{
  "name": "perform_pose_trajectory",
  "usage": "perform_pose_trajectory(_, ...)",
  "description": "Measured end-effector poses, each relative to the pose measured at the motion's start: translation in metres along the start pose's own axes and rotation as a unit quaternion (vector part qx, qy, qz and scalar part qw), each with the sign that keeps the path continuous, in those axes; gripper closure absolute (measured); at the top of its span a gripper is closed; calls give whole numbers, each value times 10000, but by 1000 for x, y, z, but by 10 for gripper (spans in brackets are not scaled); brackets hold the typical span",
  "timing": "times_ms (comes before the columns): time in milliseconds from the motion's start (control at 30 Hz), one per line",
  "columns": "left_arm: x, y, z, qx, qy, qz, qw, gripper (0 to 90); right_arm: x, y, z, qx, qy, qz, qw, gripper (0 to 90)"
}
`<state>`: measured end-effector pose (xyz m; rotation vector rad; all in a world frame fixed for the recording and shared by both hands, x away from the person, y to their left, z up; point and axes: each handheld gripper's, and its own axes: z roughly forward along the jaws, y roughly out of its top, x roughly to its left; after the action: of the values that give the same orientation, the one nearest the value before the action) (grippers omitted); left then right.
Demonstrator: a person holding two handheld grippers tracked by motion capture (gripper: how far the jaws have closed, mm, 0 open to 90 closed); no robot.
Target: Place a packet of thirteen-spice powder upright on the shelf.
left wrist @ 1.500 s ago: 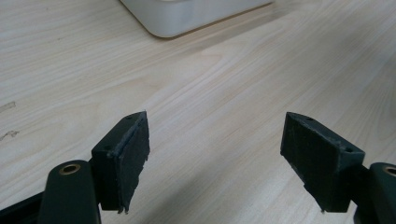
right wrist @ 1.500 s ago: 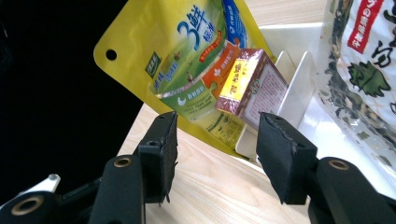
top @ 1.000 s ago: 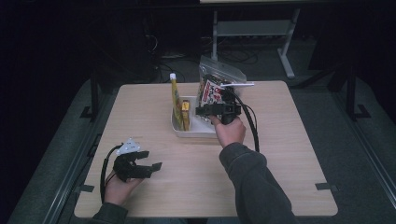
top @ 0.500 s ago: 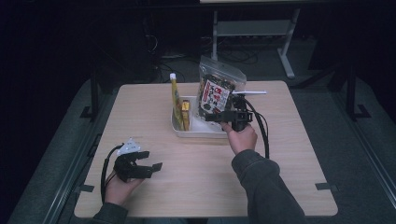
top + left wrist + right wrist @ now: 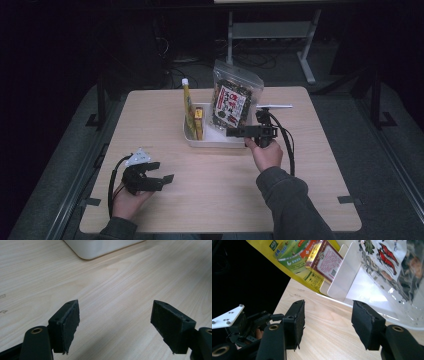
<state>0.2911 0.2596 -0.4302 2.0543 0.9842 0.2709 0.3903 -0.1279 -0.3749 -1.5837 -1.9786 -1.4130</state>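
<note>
Grippers are standing idle over a pale wood-grain bench (image 5: 300,200): the right gripper (image 5: 234,132), jaws spread wide and grasping nothing, is hovering just beside the front wall of a shallow white plastic tray (image 5: 212,140), seemingly lined up for whatever comes out next, while the left gripper (image 5: 162,179), jaws likewise released, is waiting well apart near the bench's front-left corner. Leaning upright in that tray are a clear, shrimp-printed snack bag (image 5: 232,102), a tall yellow pouch (image 5: 188,105) and a small dark-red box (image 5: 199,121), and the room around is lying dark, a white metal frame (image 5: 270,30) and grey flooring behind.
</note>
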Motion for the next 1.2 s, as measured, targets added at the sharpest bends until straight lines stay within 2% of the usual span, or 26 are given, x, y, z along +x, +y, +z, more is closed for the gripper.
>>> perform_pose_trajectory(1200,0,-1,2,31,-9,-13,10000,219,-49,-41,-33,-12,-15,330,9995,417)
